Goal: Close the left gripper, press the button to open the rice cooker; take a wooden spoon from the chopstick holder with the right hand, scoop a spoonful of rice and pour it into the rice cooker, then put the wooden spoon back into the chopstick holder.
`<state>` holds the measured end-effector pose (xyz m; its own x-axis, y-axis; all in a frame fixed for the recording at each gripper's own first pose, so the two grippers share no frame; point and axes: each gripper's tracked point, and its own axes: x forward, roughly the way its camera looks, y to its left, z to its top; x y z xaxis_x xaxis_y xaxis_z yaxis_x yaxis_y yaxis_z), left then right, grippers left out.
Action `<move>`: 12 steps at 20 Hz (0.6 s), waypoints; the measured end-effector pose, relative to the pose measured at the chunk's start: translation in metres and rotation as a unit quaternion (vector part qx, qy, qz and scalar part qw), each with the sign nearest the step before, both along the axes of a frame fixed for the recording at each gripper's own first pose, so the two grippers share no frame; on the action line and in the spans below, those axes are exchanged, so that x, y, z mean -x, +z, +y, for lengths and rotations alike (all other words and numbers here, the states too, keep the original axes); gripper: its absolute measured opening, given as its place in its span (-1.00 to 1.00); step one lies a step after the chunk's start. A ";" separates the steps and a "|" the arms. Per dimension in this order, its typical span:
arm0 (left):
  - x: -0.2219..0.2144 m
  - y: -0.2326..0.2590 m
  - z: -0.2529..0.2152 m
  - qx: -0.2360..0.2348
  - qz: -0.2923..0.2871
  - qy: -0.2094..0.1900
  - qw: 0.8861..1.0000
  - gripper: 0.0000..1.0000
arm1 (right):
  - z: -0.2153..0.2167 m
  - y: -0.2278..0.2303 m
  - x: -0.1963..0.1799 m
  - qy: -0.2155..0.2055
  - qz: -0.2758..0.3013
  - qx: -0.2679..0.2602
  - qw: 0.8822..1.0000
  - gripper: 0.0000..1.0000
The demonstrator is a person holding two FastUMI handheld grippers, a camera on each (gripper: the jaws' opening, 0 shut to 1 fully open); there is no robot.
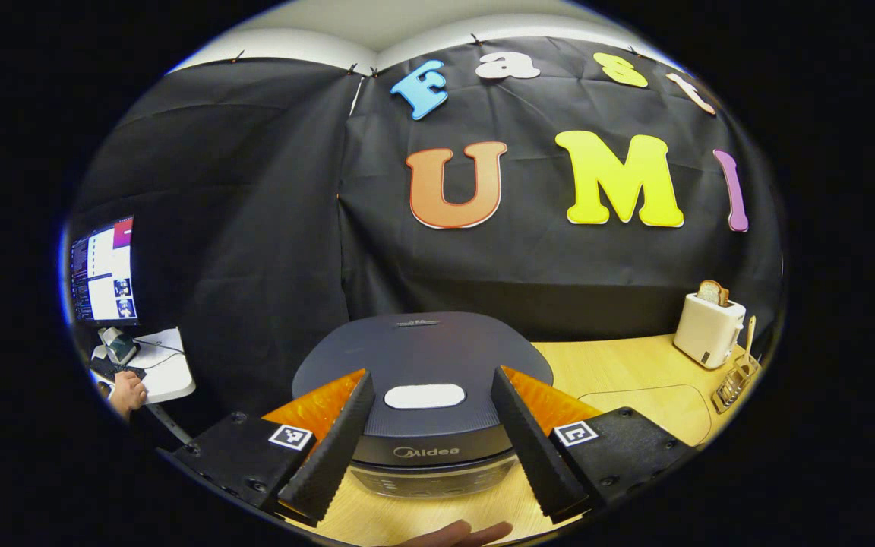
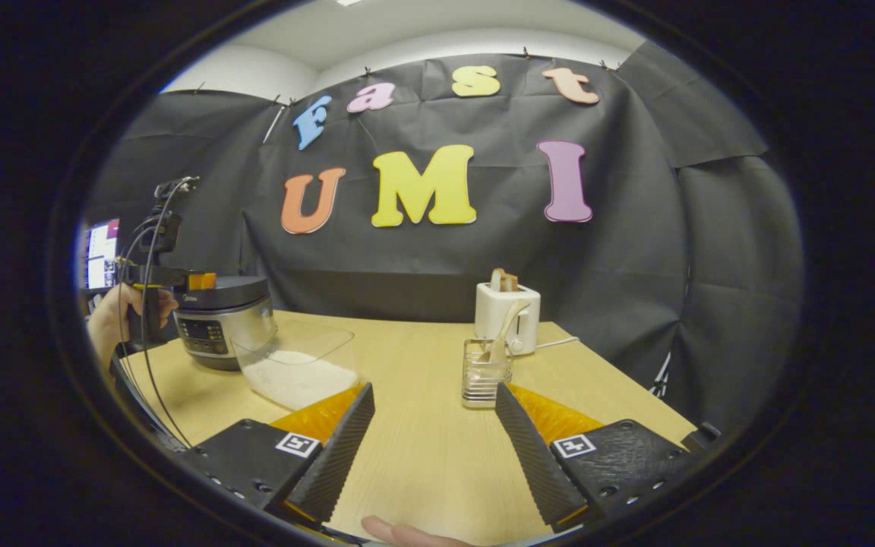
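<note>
A: Black-cloth booth, wooden worktop point(image 2: 422, 425). Where's your left gripper point(image 1: 431, 448)?

B: Over the rice cooker point(image 1: 422, 365), lid shut, jaws wide on either side of the white button point(image 1: 424, 396), not touching it.

A: Your right gripper point(image 2: 431, 448)?

B: Above bare worktop, jaws wide, holding nothing. Wooden spoon point(image 2: 500, 334) stands in the chopstick holder point(image 2: 485, 372) ahead of you, beside the toaster point(image 2: 508, 317). Rice point(image 2: 299, 380) sits in the clear tub point(image 2: 295, 363) just beside the cooker.
</note>
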<state>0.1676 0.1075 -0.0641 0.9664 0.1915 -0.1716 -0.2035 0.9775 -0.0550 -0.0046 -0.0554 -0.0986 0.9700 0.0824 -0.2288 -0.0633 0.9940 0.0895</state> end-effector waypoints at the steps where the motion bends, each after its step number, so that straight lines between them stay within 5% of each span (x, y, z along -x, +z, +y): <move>1: 0.000 0.004 0.000 -0.004 -0.012 0.003 1.000 0.99 | 0.000 -0.002 0.001 -0.001 0.003 0.000 1.000 0.91; 12: 0.008 0.007 -0.005 -0.002 -0.003 0.011 1.000 0.95 | -0.010 0.002 0.001 -0.019 0.010 0.002 1.000 0.94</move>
<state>0.1600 0.1021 -0.0571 0.9630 0.2132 -0.1650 -0.2245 0.9730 -0.0529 -0.0054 -0.0654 -0.0965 0.9677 0.0435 -0.2485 -0.0228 0.9961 0.0856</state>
